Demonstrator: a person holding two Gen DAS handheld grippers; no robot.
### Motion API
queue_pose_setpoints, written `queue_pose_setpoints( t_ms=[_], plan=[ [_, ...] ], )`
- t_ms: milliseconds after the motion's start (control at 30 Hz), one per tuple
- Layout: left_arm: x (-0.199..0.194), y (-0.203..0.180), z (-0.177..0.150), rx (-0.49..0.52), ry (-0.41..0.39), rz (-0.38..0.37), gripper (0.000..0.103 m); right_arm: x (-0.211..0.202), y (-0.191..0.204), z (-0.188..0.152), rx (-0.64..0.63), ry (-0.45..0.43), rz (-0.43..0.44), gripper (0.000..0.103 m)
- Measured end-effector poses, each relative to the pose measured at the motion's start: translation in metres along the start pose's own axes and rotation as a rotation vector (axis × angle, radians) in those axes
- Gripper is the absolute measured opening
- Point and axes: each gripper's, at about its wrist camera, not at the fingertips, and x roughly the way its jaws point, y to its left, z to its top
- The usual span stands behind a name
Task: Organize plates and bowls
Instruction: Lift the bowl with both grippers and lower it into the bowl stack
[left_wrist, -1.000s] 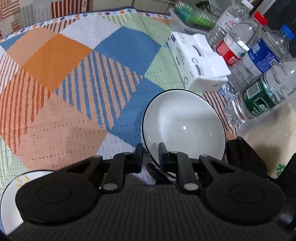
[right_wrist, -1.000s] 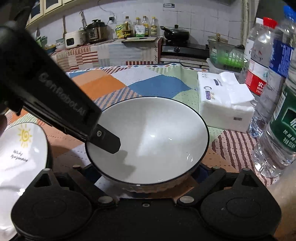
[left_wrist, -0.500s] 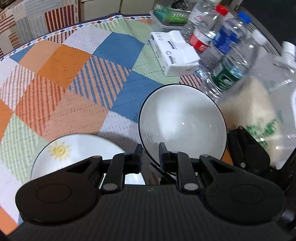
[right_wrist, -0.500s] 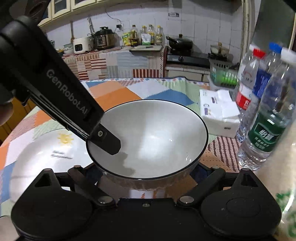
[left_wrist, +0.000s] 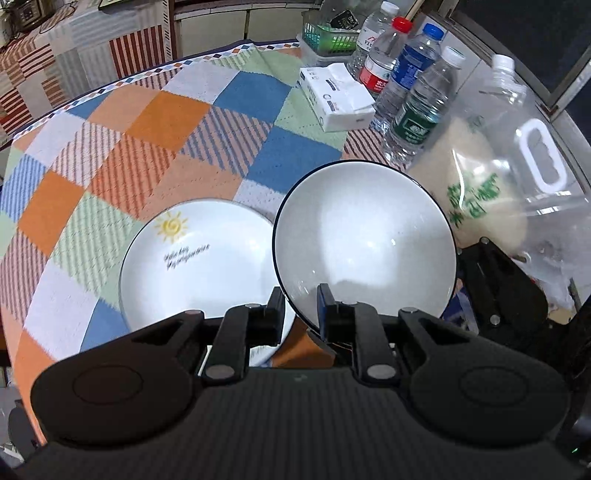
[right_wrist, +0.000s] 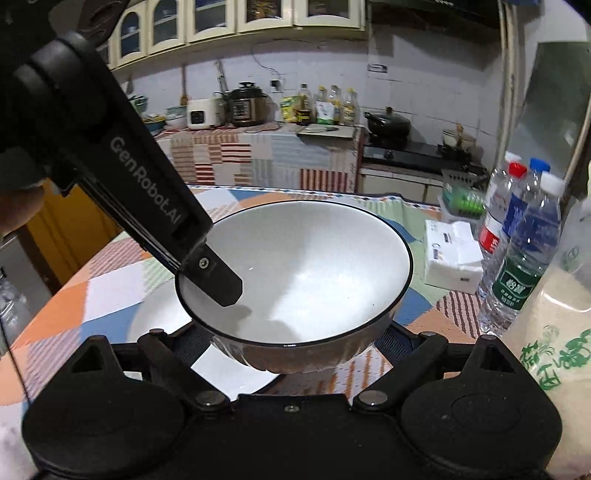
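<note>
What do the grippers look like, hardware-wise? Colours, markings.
Both are matte black plastic. The left gripper has a ribbed body, round side housings, silver pivot pins, and blue lining on one jaw. Its finger reads "GenRobot.AI" in white. The right gripper matches, with triangular cutouts.

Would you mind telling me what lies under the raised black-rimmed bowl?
Beneath the bowl, the right wrist view shows the sun plate's edge and the patchwork tablecloth. The bowl hides whatever lies directly below its base.

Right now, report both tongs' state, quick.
Left tongs: closed on the bowl's rim.
Right tongs: open, spread beneath the bowl, not clamping it.
</note>
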Motion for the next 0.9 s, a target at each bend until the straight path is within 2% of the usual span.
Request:
queue_pose_setpoints(
  t_ms=[333, 567, 900],
  plan=[
    [-0.028, 0.006, -0.049, -0.009, 0.071, -0.042, 0.016, -0.043, 0.043, -0.012, -0.086, 0.016, 0.025, 0.096],
    [-0.016, 0.028, -0.091, -0.050, 0.137, -0.074, 0.016, -0.051, 0.063, -0.036, -0.114, 0.081, 0.104, 0.096],
    [0.006, 0.051, -0.129, -0.097, 0.203, -0.093, 0.016, -0.047, 0.084, -0.066, -0.128, 0.158, 0.178, 0.096]
  ],
)
